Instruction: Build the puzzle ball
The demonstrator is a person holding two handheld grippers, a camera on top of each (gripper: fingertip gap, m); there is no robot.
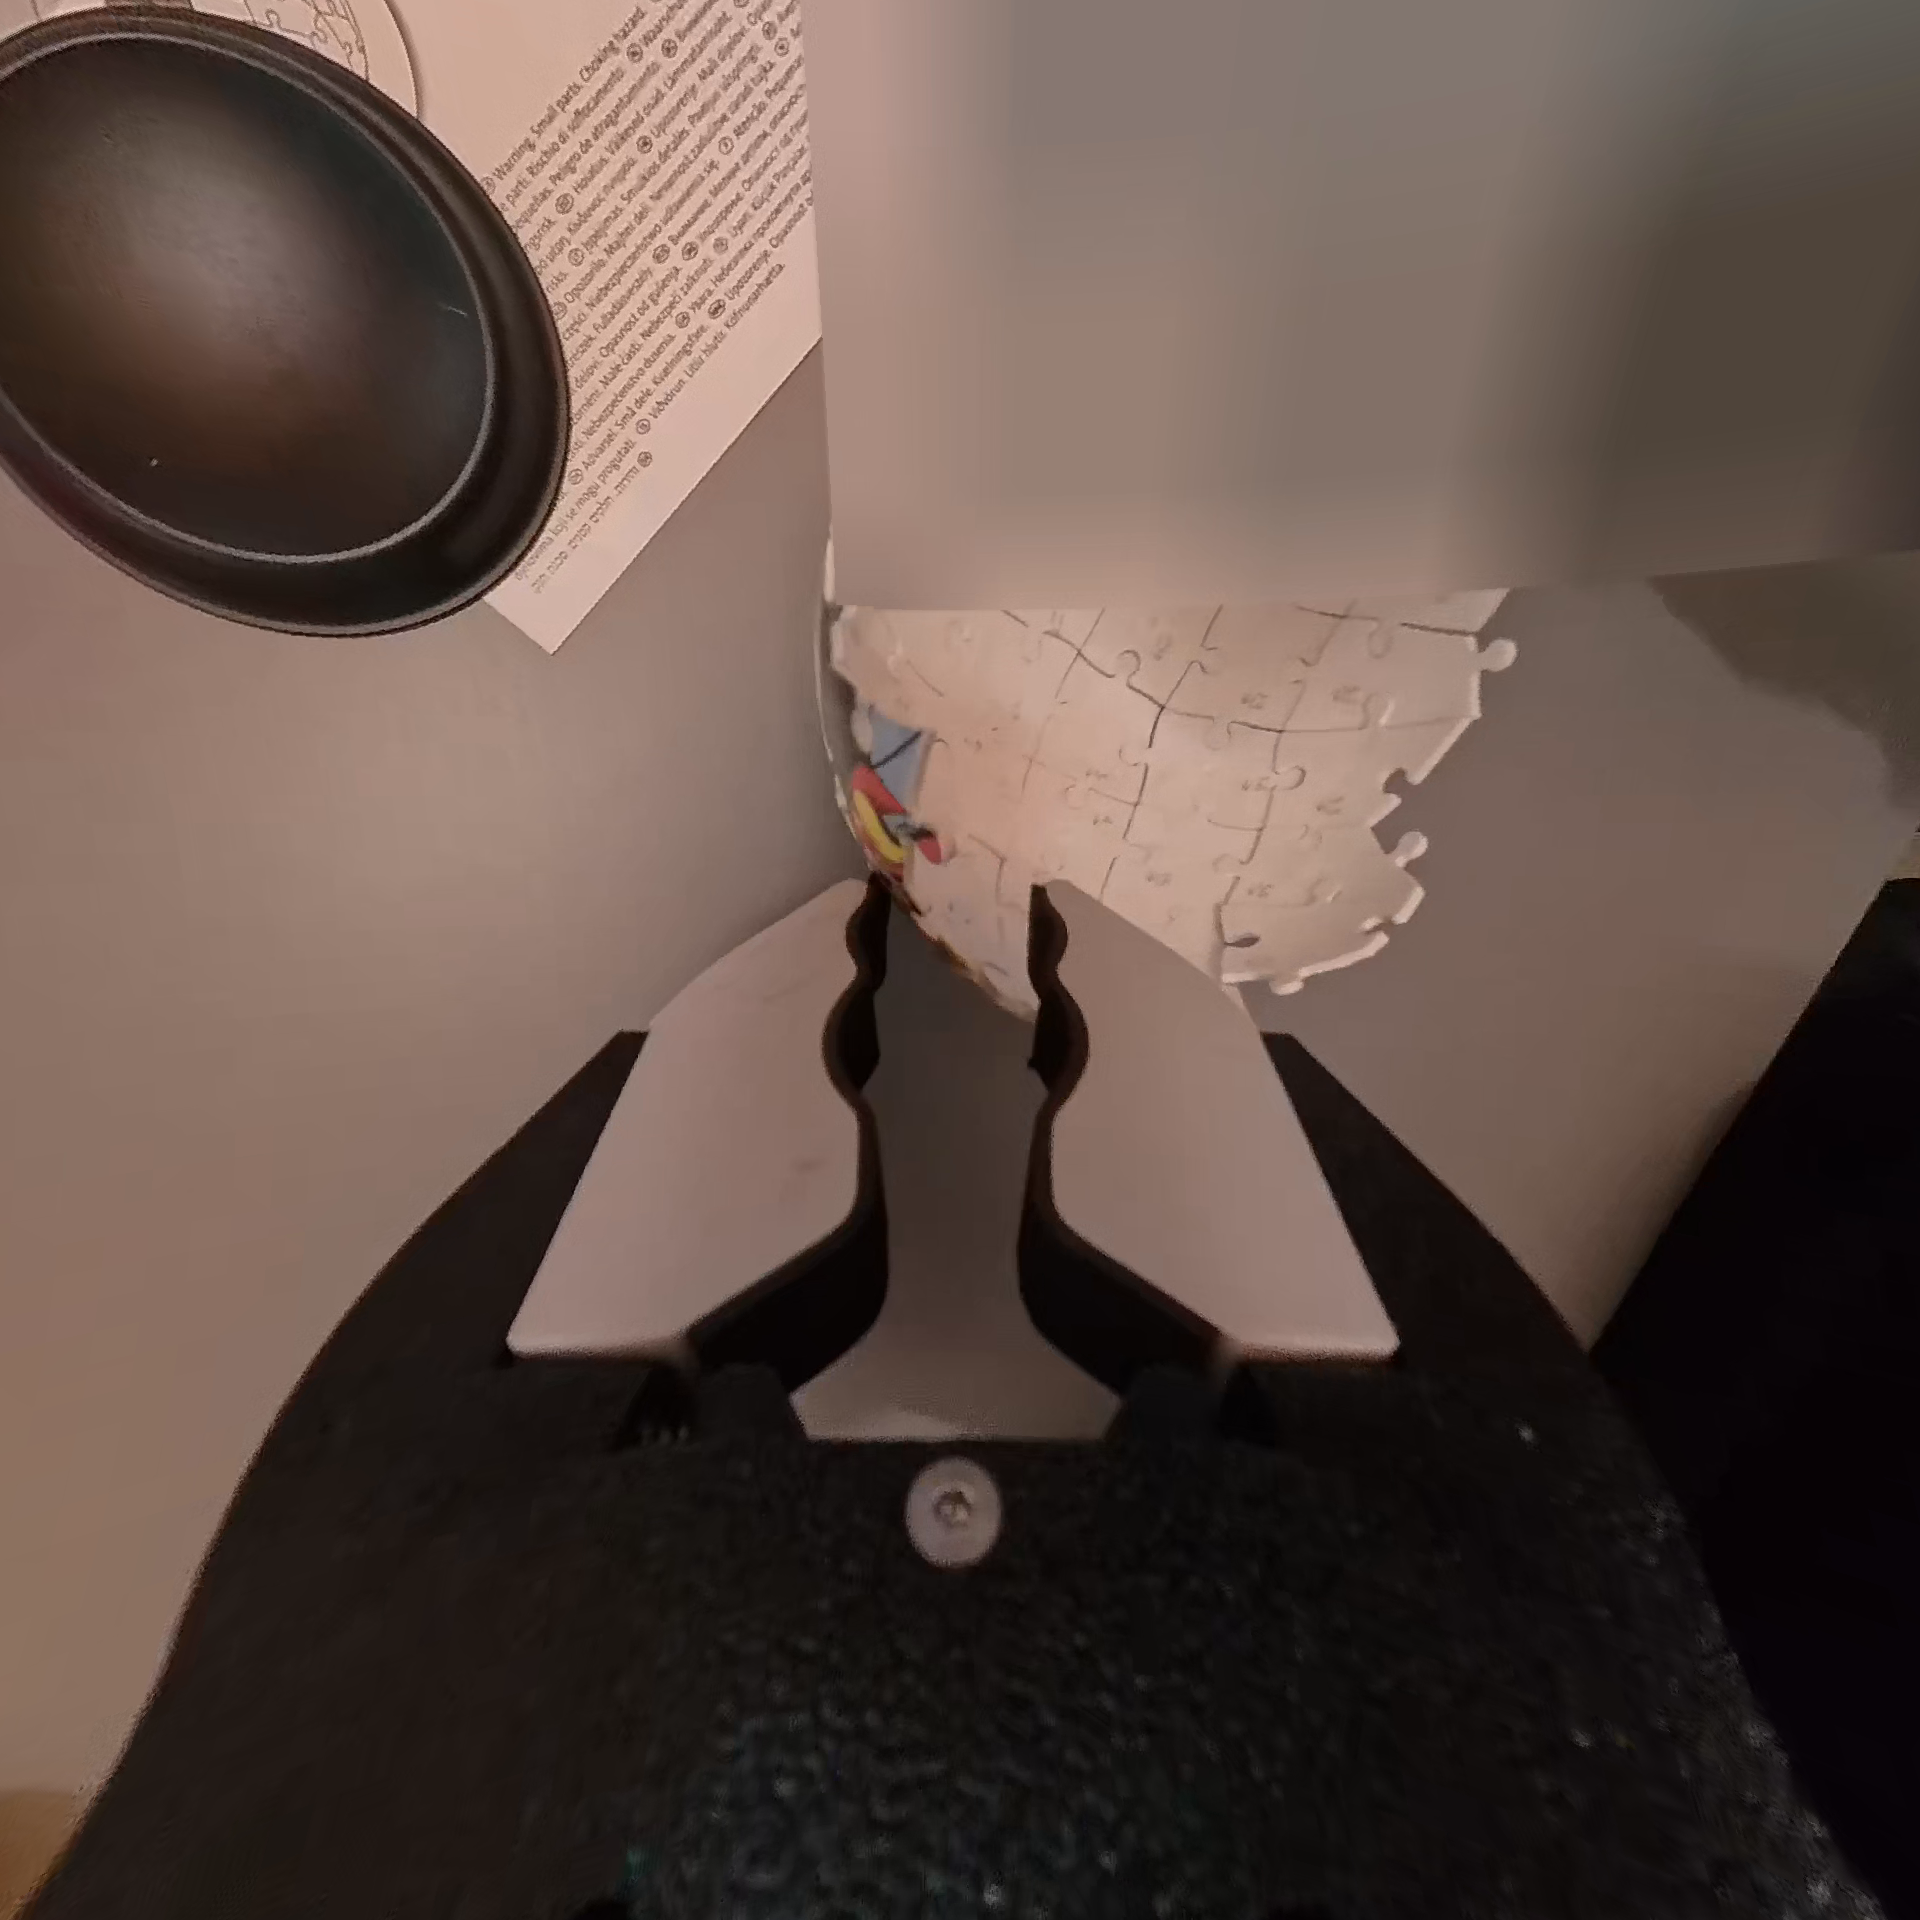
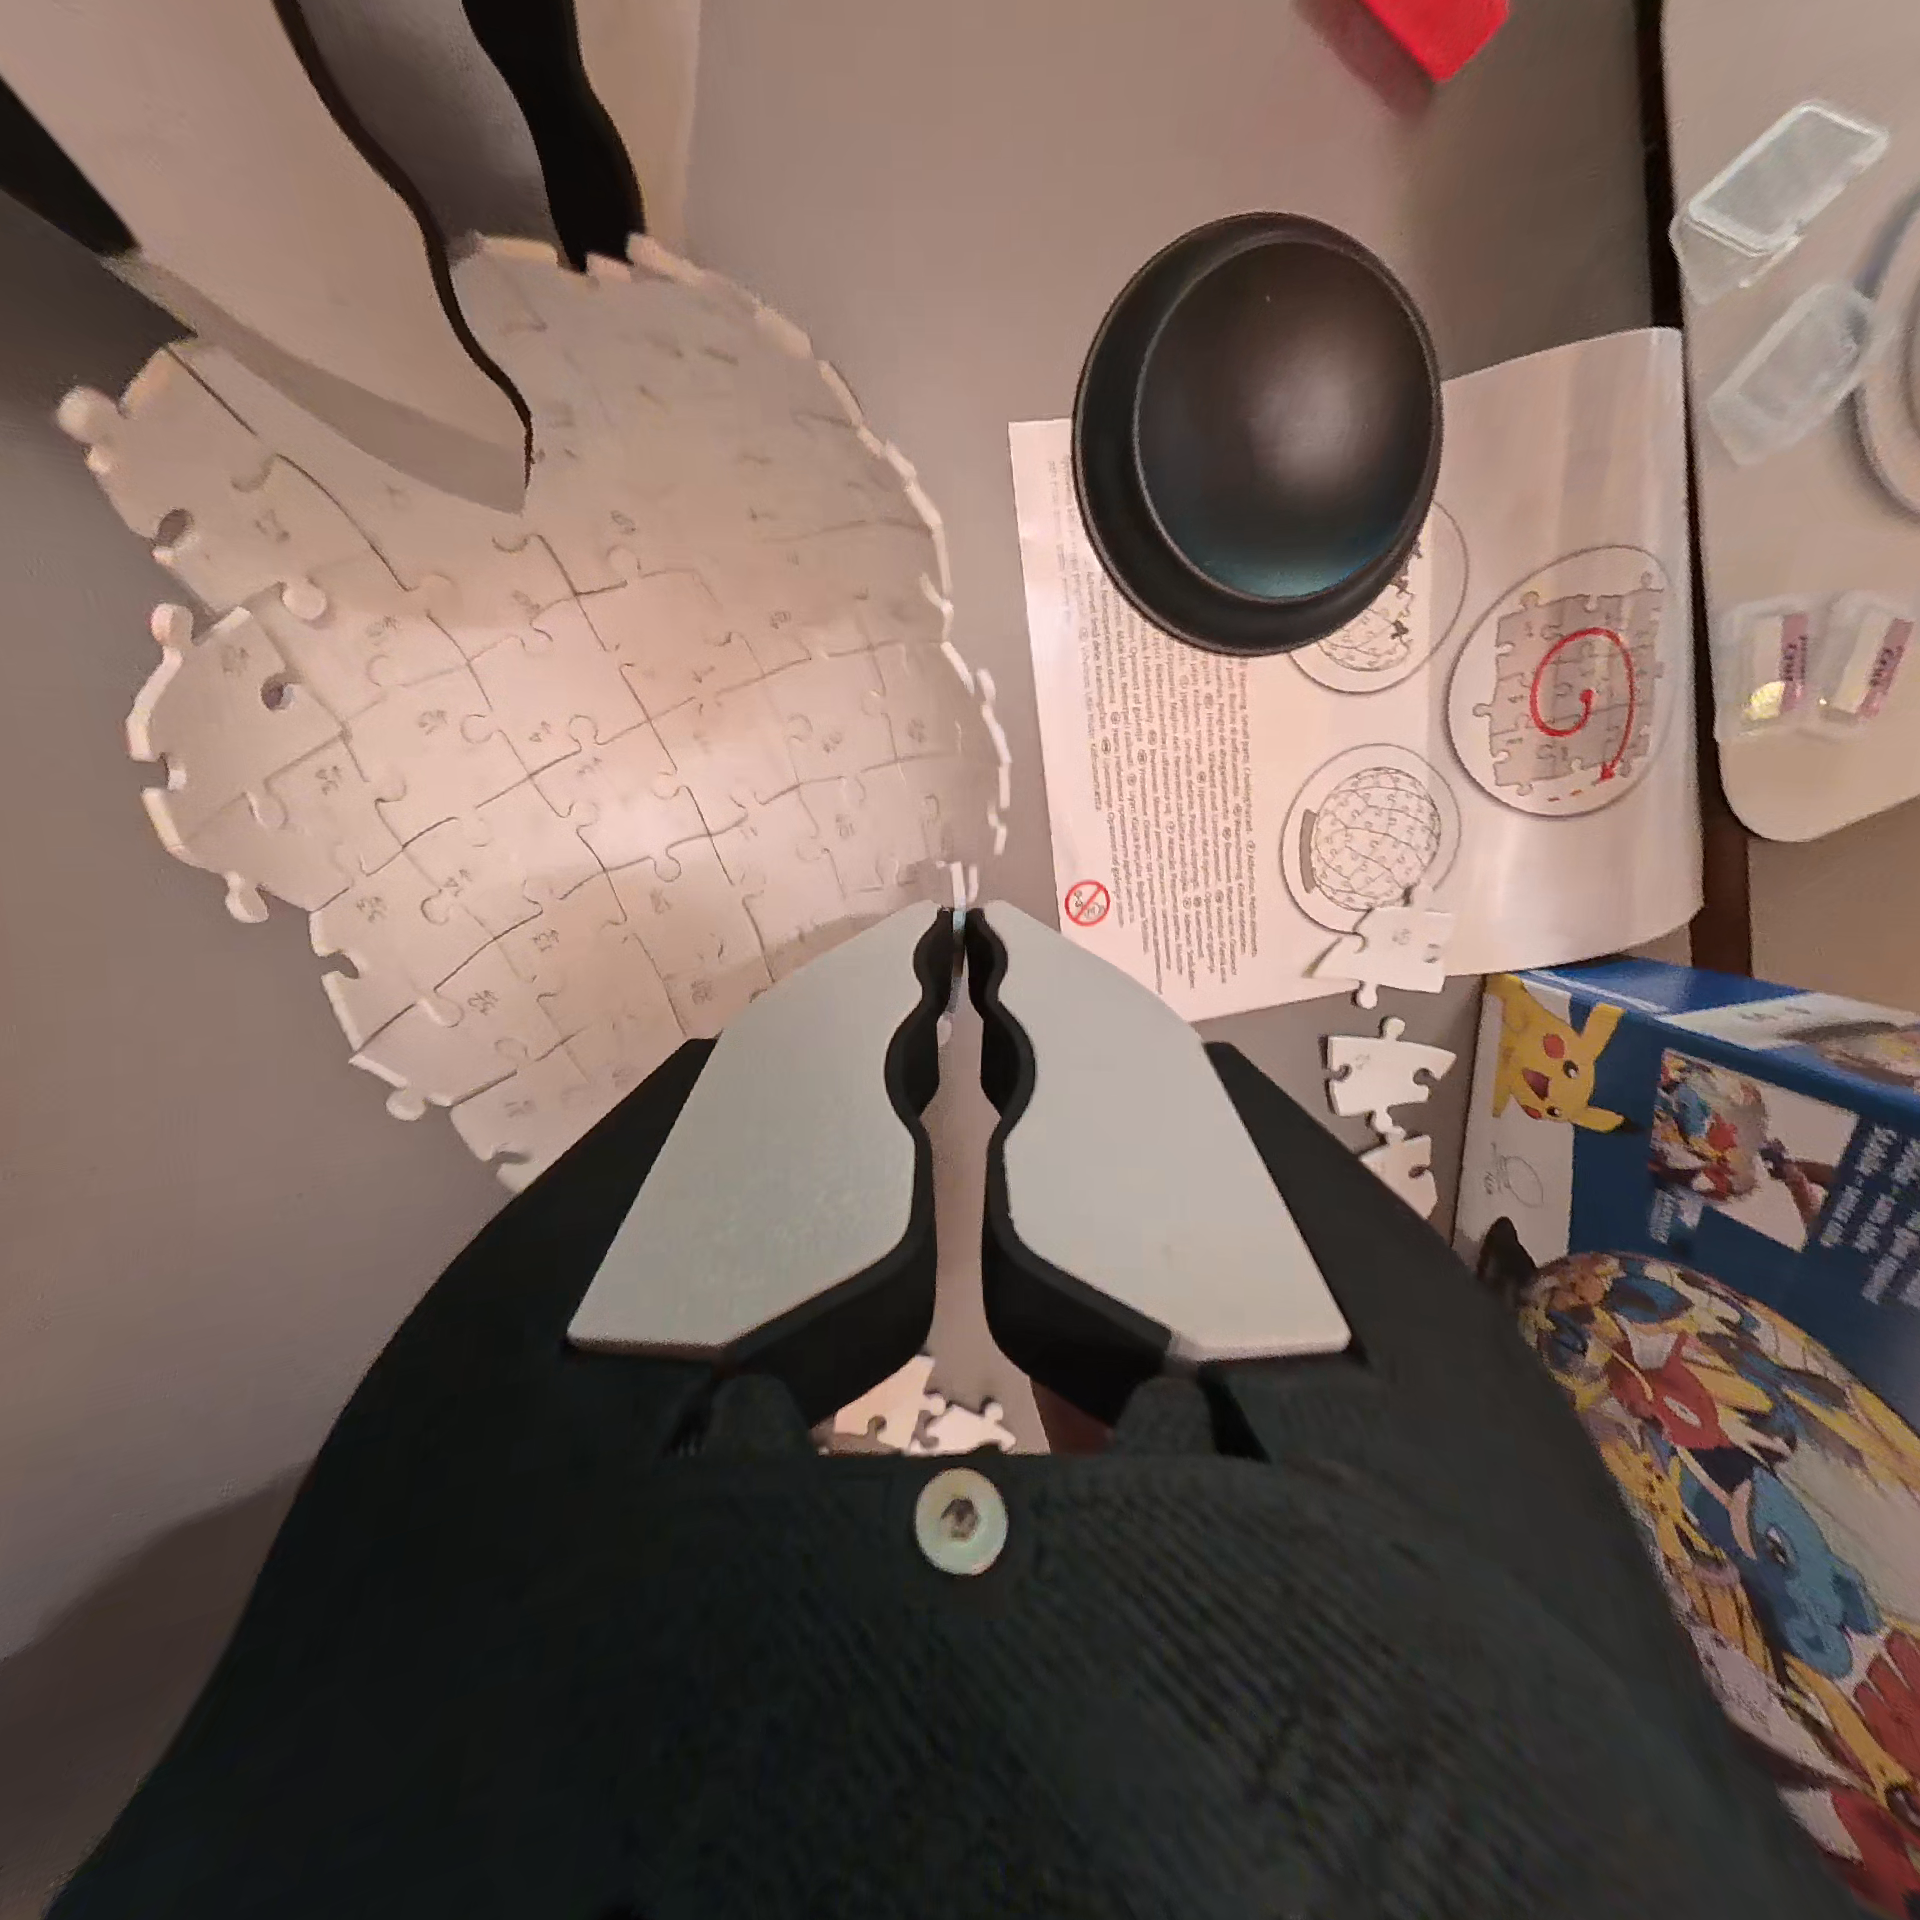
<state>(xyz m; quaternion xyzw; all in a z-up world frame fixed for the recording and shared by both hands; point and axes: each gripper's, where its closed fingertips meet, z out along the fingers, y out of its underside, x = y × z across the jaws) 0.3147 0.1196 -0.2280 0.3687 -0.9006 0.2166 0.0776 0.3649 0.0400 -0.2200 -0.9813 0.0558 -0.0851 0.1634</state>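
The partly built puzzle ball [image 2: 582, 707] is a white curved shell of joined pieces, seen from its unprinted inner side. It also shows in the left wrist view [image 1: 1195, 769], with a strip of coloured outer print at its left edge. My left gripper [image 1: 956, 899] straddles the shell's rim and is shut on it. In the right wrist view it [image 2: 551, 353] reaches in from the top left, one finger inside the shell. My right gripper [image 2: 958, 925] is shut on a thin white puzzle piece [image 2: 956, 951] held edge-on at the shell's near right rim.
A black dome-shaped stand [image 2: 1257, 436] sits on a printed instruction sheet [image 2: 1351, 748], and both show in the left wrist view [image 1: 249, 322]. Loose white pieces [image 2: 1387, 1070] lie beside the blue puzzle box [image 2: 1714, 1195]. Clear plastic containers [image 2: 1787, 208] sit at far right. My right fingertips sit around 10 cm from my left ones.
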